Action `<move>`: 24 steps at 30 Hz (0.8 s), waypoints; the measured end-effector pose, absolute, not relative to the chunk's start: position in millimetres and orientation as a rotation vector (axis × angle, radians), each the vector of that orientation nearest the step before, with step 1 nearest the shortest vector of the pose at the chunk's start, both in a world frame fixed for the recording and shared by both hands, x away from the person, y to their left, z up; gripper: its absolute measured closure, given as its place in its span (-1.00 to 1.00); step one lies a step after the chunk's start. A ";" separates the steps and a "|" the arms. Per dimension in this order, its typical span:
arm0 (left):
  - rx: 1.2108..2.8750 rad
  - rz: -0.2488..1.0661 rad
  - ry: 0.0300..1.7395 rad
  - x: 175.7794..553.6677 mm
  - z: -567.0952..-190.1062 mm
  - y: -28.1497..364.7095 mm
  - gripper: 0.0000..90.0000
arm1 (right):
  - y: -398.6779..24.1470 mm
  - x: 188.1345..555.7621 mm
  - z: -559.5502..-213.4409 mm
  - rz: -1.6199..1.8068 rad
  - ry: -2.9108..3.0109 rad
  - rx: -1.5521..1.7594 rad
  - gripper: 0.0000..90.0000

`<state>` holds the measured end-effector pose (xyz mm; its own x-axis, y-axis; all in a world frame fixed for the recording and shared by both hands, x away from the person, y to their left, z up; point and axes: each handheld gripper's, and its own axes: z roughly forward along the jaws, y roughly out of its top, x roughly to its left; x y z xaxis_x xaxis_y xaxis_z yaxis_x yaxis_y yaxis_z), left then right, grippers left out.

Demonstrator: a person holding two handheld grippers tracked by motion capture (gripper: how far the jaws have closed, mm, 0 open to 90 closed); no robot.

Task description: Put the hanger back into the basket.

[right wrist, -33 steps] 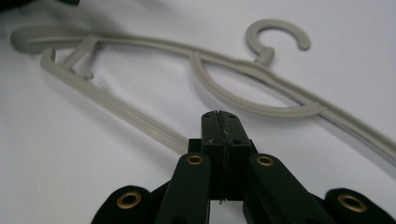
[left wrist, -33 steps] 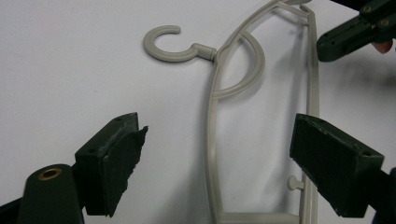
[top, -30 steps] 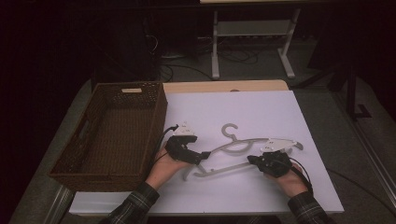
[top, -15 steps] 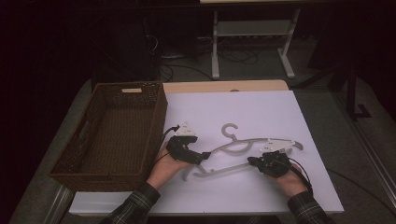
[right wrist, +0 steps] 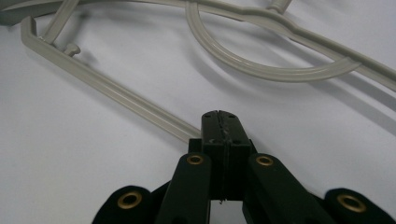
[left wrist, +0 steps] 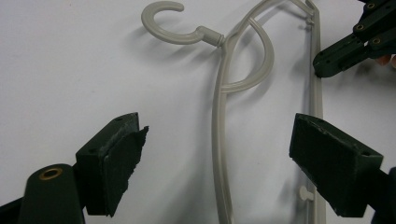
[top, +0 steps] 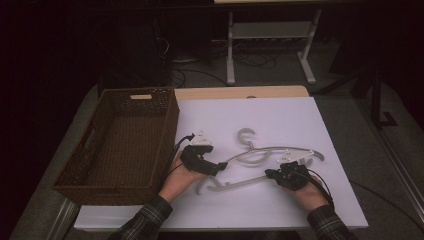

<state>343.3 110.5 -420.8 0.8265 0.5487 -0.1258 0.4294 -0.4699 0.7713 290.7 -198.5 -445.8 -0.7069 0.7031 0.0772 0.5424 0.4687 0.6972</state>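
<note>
one hanger (top: 260, 157), one basket (top: 120, 145), two claws

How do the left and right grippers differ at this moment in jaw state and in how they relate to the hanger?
The left gripper has its jaws wide open, while the right gripper has its jaws closed.

The left gripper's pads straddle the grey hanger without pressing on it; the right gripper is clamped on the hanger's straight bottom bar.

Both are black and hand-held, low over the white table, at opposite ends of the hanger.
</note>
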 end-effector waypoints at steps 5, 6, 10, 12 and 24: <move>2.135 0.173 0.714 346.9 -422.4 107.5 -0.61 | -198.4 291.6 -447.4 1.062 2.500 1.088 0.99; 2.134 0.172 0.713 348.0 -422.7 106.2 -0.61 | -197.8 291.5 -447.9 1.057 2.500 1.093 0.99; 2.144 0.168 0.696 355.0 -424.5 99.3 -0.56 | -197.7 292.2 -448.8 1.050 2.503 1.097 0.99; 2.154 0.157 0.693 360.9 -426.2 94.7 -0.53 | -197.3 292.7 -449.1 1.050 2.502 1.099 0.99; 2.245 -0.021 0.632 381.5 -446.7 68.7 -0.05 | -196.9 294.3 -450.9 1.034 2.505 1.109 0.99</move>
<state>381.5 68.7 -446.7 0.8757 0.4346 -0.2105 0.4473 -0.5659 0.6926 294.3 -196.9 -450.9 -0.6937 0.7155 0.0828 0.5655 0.4698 0.6778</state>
